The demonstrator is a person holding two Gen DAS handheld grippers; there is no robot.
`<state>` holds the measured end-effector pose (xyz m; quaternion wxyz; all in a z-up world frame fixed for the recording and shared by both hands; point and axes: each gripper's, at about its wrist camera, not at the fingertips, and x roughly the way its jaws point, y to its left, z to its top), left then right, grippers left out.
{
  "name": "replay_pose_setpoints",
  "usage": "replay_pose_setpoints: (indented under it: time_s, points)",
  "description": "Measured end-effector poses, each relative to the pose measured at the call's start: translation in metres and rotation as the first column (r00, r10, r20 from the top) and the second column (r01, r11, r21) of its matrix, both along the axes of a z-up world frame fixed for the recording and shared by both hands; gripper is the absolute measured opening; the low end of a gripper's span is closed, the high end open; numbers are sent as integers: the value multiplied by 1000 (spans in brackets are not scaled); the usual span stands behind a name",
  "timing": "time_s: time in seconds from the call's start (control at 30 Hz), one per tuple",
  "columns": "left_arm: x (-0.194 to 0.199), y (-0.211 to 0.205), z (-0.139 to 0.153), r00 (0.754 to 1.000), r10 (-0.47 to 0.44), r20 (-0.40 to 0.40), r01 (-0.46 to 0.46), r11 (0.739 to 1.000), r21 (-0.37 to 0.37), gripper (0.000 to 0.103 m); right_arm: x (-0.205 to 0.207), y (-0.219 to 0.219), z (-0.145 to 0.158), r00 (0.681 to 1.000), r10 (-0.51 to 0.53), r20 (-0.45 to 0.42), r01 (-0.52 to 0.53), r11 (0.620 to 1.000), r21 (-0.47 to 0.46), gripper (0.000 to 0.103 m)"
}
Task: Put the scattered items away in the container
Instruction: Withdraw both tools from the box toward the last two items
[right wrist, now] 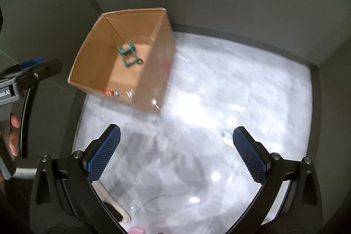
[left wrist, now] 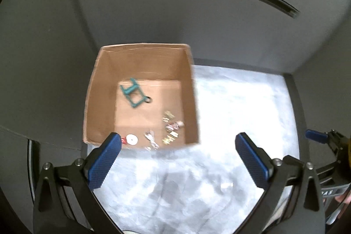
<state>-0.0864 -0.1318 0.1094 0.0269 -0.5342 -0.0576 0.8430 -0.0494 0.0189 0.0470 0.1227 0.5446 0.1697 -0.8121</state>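
Note:
An open cardboard box [left wrist: 103,84] [right wrist: 94,58] stands at the back left of a pale grey marbled table [left wrist: 237,115]. On its floor lie a teal frame-shaped piece [left wrist: 131,92] [right wrist: 128,53], a white disc [left wrist: 131,139] and several small shiny clips [left wrist: 170,126]. My left gripper [left wrist: 177,144] hangs open just in front of the box's near wall, nothing between its blue pads. Further right over the table, my right gripper [right wrist: 176,138] is open and empty. A small shiny item [right wrist: 226,136] lies on the table by its right finger.
Dark grey walls enclose the table at the back and sides. A pink object [right wrist: 136,229] shows at the bottom edge of the right wrist view. Each gripper appears at the edge of the other's view, and a hand [right wrist: 13,137] holds the left one.

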Motion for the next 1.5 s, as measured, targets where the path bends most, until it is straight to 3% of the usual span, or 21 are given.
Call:
replay_pose_setpoints:
  time_s: [0.13,0.3,0.4,0.53,0.83,1.27,1.4,1.5]
  points:
    - [40,48,2,1000,-18,3,18,999,37,103,44,60,15,998,-57,-4,57,998,-5,103]
    - [92,103,-16,999,-46,8,46,999,29,103,93,127,22,991,-135,15,135,991,-19,103]
    - [119,126,-34,999,-36,16,36,999,40,103,110,152,12,988,-155,19,156,986,-56,103]
    - [137,154,-58,998,-58,22,58,998,-17,103,122,173,-11,983,-181,21,182,980,-79,103]
    - [137,183,-87,991,-122,61,124,992,-36,103,120,179,-34,981,-180,71,187,975,-122,103]
    - [122,182,-116,987,-133,89,135,991,-17,103,103,185,-70,988,-143,57,145,989,-38,103]
    - [100,186,-148,982,-161,98,165,986,-31,103,76,189,-99,991,-110,80,111,994,1,103]
    - [73,194,-184,975,-183,128,189,981,-36,94,42,196,-134,990,-88,113,88,996,7,103]
